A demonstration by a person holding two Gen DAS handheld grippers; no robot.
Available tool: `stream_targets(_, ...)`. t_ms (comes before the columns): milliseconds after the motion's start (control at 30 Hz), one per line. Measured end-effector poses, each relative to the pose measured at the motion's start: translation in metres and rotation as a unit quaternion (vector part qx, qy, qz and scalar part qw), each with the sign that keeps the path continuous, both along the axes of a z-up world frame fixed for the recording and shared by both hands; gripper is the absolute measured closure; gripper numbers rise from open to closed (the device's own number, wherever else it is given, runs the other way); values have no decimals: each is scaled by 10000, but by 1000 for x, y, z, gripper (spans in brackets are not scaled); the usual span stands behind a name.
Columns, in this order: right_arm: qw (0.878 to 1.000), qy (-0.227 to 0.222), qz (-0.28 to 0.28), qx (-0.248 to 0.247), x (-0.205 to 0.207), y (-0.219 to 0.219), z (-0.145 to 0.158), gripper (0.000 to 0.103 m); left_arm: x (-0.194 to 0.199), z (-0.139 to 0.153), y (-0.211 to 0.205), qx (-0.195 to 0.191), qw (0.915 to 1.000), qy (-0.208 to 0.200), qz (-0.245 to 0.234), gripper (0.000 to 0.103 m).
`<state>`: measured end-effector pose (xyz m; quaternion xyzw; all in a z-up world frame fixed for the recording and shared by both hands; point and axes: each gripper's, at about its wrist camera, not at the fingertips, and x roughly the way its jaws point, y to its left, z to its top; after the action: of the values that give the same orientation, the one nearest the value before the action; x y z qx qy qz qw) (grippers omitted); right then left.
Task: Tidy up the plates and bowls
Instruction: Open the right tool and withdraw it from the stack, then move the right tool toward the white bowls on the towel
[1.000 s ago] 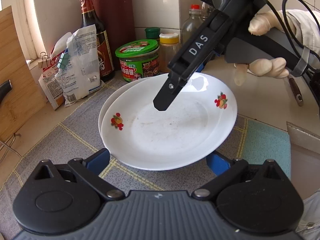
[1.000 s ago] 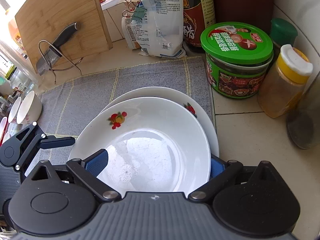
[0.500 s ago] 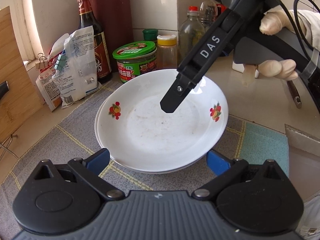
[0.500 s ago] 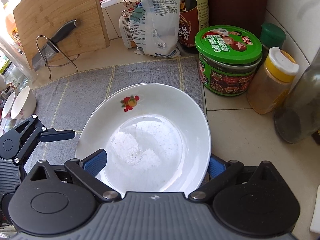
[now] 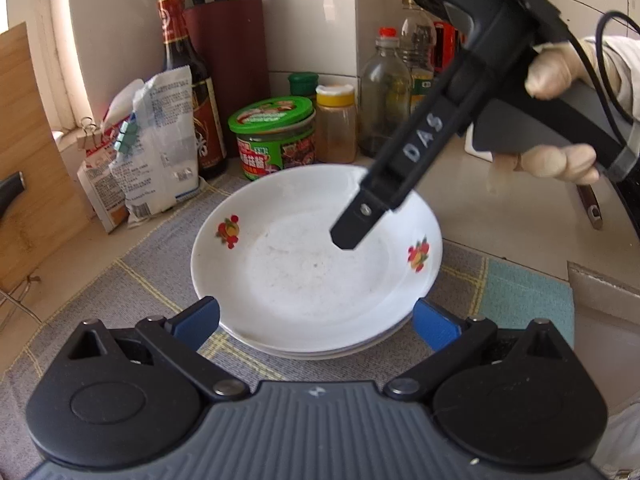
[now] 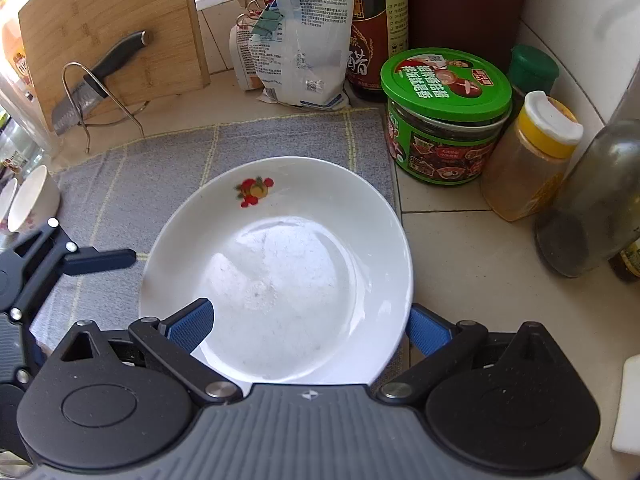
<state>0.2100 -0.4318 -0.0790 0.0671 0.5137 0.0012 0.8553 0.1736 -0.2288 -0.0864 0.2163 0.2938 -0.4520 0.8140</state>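
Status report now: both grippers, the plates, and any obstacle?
Left gripper open, right gripper open. Top plate stacked on lower plate. Green-lid jar close behind.

The lower plate (image 5: 360, 350) shows only its rim edge beneath the top plate (image 5: 316, 264).

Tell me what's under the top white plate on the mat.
Under the top plate a second white plate's rim peeks out at the near edge, both stacked on the grey mat. The lower plate's face and pattern are covered, and any further plate beneath cannot be seen.
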Motion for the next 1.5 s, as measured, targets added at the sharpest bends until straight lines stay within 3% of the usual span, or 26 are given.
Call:
stream_targets(200,9969,-526,265,-520,-9,23,21,0,-5,17,16,-250,9992,-121,286,1)
stream_targets(400,9806,-1395,827,-1099,-11,69,41,0,-13,34,44,-253,9943,-307,990,1)
stream_targets(567,9713,-1802,1230,-943,-6,103,42,0,-22,46,84,-379,9798,-323,1937,1)
stream_targets(667,9651,-1936,1472,-969,0,124,37,0,-32,48,107,-277,9659,-440,2535,1)
stream_targets(833,9586,-1969,1944,-677,4,166,28,0,-49,50,147,-165,9453,-544,3212,1)
stream_targets(933,9563,-1937,2113,-575,3,191,24,0,-57,48,171,-125,9387,-590,3395,1)
stream_targets(1500,9485,-1666,2667,-385,-27,342,-19,0,-72,50,327,-134,9361,-467,3484,1)
